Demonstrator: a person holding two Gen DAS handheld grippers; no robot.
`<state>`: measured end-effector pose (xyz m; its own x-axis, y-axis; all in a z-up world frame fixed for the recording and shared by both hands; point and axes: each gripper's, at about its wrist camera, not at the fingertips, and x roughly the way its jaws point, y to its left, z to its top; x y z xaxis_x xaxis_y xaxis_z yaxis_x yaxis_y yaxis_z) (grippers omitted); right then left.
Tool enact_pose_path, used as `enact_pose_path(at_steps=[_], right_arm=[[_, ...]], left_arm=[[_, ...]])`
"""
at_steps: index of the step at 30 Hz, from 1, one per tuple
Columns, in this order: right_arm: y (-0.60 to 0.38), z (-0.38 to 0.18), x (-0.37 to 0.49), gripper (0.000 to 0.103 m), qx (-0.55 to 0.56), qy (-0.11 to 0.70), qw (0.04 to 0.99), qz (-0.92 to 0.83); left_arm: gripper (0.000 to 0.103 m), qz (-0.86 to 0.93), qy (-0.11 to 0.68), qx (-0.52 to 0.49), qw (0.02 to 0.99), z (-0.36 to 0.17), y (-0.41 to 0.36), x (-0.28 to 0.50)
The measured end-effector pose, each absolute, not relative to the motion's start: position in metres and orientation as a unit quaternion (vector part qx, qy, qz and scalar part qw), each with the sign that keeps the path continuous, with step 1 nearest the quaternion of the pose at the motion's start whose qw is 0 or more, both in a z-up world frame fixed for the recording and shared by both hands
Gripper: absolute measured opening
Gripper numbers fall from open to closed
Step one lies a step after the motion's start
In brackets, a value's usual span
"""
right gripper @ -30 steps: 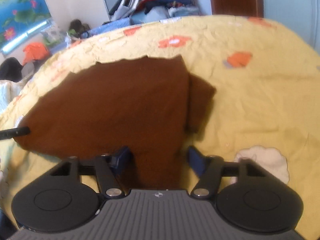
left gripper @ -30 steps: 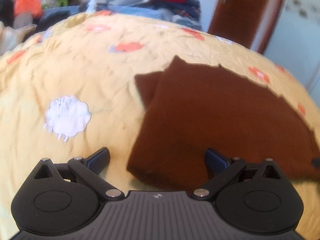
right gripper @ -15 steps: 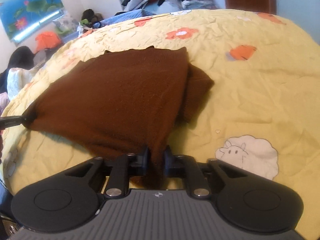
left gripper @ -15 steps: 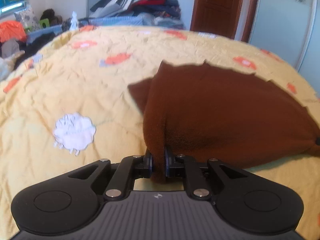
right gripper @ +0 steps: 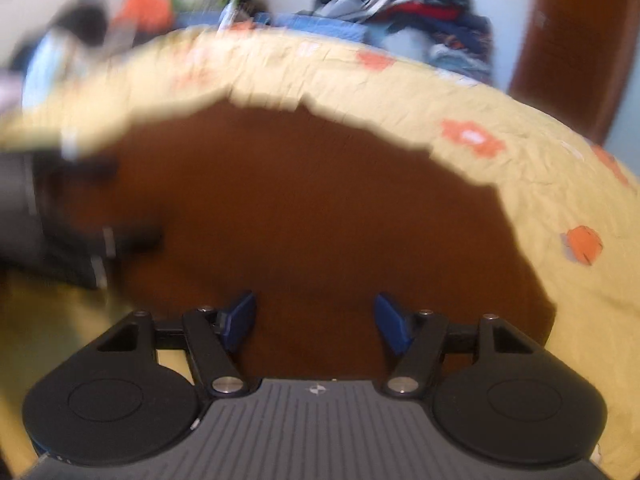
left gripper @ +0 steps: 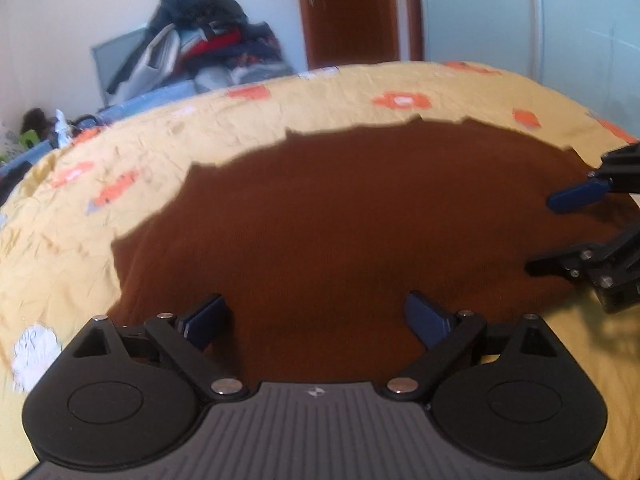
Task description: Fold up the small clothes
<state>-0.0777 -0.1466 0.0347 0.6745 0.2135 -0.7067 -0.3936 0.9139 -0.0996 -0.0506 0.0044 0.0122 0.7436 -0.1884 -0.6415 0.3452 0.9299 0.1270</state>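
A brown knit garment (left gripper: 340,216) lies flat on the yellow bedspread (left gripper: 120,168), folded with its near edge under both grippers. It also fills the middle of the right wrist view (right gripper: 320,220). My left gripper (left gripper: 316,320) is open and empty over the garment's near edge. My right gripper (right gripper: 316,320) is open and empty over the same edge. The right gripper shows at the right edge of the left wrist view (left gripper: 580,232), open above the cloth. The left gripper shows blurred at the left of the right wrist view (right gripper: 80,216).
A pile of clothes (left gripper: 212,48) stands beyond the bed's far side, with a brown door (left gripper: 352,12) to its right. The bedspread has orange flower prints (left gripper: 400,100) and a white sheep print (left gripper: 32,344).
Both grippers were shut on the garment's near corners half a second ago and have let go and opened. The garment now lies spread wider and flat. The right wrist view is blurred by motion.
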Motion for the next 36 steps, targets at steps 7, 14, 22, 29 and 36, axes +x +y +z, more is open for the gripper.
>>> enact_pose_path(at_steps=[7,14,22,29,36], right_arm=[[-0.157,0.043,-0.089,0.073,-0.095,0.396,0.896,0.176],[-0.145,0.079,-0.030,0.099,-0.058,0.336,0.923,0.179],[-0.166,0.031,-0.055,0.103,-0.075,0.391,0.899,0.180],[-0.200,0.077,0.010,0.098,0.036,0.360,0.918,0.163],[-0.222,0.034,0.060,0.103,0.057,0.391,0.911,0.117]], left_arm=[[0.096,-0.150,0.329,0.093,0.927,0.032,0.012,-0.060],[0.097,-0.151,0.334,0.096,0.925,0.027,-0.005,-0.021],[0.098,-0.160,0.342,0.080,0.922,0.029,0.019,-0.025],[0.098,-0.162,0.335,0.055,0.927,0.052,0.014,0.049],[0.102,-0.113,0.367,0.062,0.921,0.012,0.021,0.110]])
